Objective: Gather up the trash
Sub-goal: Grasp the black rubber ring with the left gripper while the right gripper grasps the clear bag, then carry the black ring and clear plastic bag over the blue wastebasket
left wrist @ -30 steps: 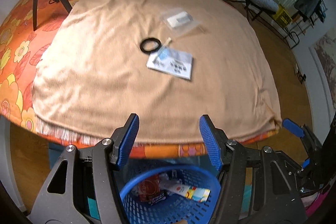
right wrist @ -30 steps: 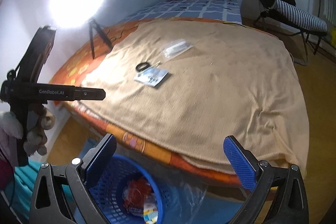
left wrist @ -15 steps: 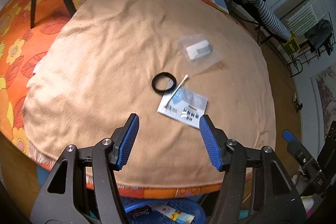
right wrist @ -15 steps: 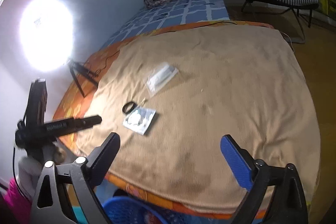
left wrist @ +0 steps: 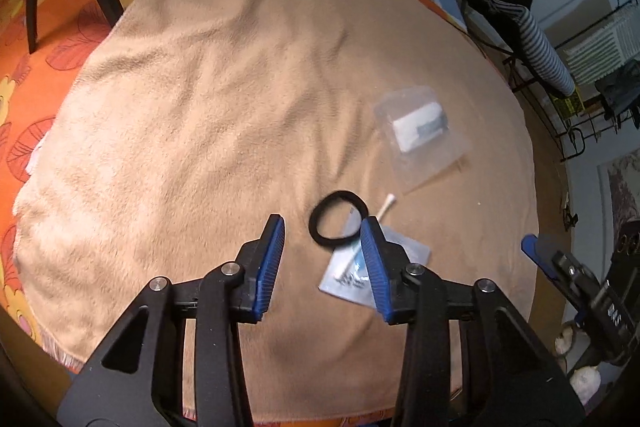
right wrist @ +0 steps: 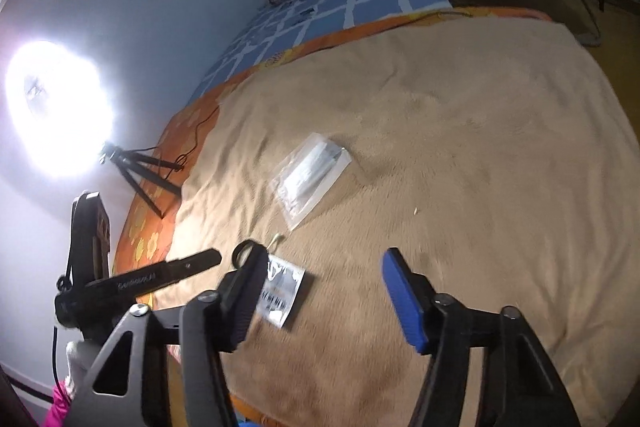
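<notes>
So we've got four bits of trash on the tan blanket [left wrist: 200,131]: a black hair tie [left wrist: 339,221], a cotton swab [left wrist: 386,206] lying partly across a flat silver packet [left wrist: 412,251], and a clear plastic bag [left wrist: 420,135] a little further up the bed. The tie overlaps the top edge of the packet, so those three are basically one little pile, with the bag just beside them. None of it has been picked up, so going by these views everything here is left to do. We can't see any bin from either camera right now.

Our left gripper [left wrist: 322,259] is spread fairly wide with nothing in it, hovering low over the pile. The tie sits right in the gap between its blue pads, and one pad covers part of the packet, so we'd guess the tie goes first. Can't tell if it's actually touching the blanket.

Our right gripper [right wrist: 320,291] is also wide open and empty, hanging over bare blanket next to the packet.
</notes>
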A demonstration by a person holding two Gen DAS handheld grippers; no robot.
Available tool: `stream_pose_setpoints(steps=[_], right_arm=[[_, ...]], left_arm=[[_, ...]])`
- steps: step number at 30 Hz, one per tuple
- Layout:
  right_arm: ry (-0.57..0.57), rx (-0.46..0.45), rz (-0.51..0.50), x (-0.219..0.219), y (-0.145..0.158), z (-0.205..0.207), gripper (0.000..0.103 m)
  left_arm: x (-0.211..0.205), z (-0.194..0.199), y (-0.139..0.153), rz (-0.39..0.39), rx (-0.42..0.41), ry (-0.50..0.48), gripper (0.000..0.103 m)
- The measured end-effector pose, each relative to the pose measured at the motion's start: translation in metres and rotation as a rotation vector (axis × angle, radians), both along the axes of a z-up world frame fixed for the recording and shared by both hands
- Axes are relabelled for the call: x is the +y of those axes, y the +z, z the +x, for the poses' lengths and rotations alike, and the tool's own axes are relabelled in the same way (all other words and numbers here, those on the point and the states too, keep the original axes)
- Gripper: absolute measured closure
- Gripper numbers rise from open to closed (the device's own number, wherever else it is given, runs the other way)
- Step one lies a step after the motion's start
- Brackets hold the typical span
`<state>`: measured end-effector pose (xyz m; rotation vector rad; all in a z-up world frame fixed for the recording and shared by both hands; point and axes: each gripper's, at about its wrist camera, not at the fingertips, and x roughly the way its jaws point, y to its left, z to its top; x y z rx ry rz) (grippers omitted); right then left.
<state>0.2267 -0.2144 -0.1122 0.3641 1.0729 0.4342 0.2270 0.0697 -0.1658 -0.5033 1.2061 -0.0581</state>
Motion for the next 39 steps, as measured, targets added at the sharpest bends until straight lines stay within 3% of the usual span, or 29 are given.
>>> stream_pose_setpoints(steps=[2, 7, 11, 14, 19, 25, 30, 39], right_arm=[[-0.004, 0.012, 0.014, 0.004, -0.006, 0.012, 0.05], [0.003, 0.029, 0.013, 0.017, -0.02, 0.033, 0.056], [-0.022, 0.058, 0.032, 0.02, -0.035, 0.047, 0.059], [-0.044, 0.09, 0.071, 0.022, -0.047, 0.056, 0.062], [-0.073, 0.121, 0.103, 0.029, -0.065, 0.069, 0.065], [-0.068, 0.091, 0.098, 0.043, -0.066, 0.079, 0.071], [-0.046, 0.074, 0.051, 0.053, -0.069, 0.081, 0.099], [-0.069, -0.016, 0.032, 0.035, -0.033, 0.067, 0.103]], left_arm=[[0.0, 0.006, -0.005, -0.004, 0.01, -0.001, 0.07], [-0.008, 0.014, -0.017, 0.004, 0.032, -0.023, 0.071], [-0.014, 0.019, -0.019, 0.033, 0.028, -0.037, 0.078], [-0.016, 0.023, -0.021, 0.043, 0.031, -0.026, 0.092], [-0.02, 0.027, -0.022, 0.072, 0.024, -0.036, 0.097], [-0.017, 0.027, -0.023, 0.067, 0.019, -0.024, 0.099], [-0.012, 0.02, -0.021, 0.075, 0.013, -0.022, 0.099], [-0.004, 0.01, -0.004, 0.067, -0.024, 0.003, 0.101]])
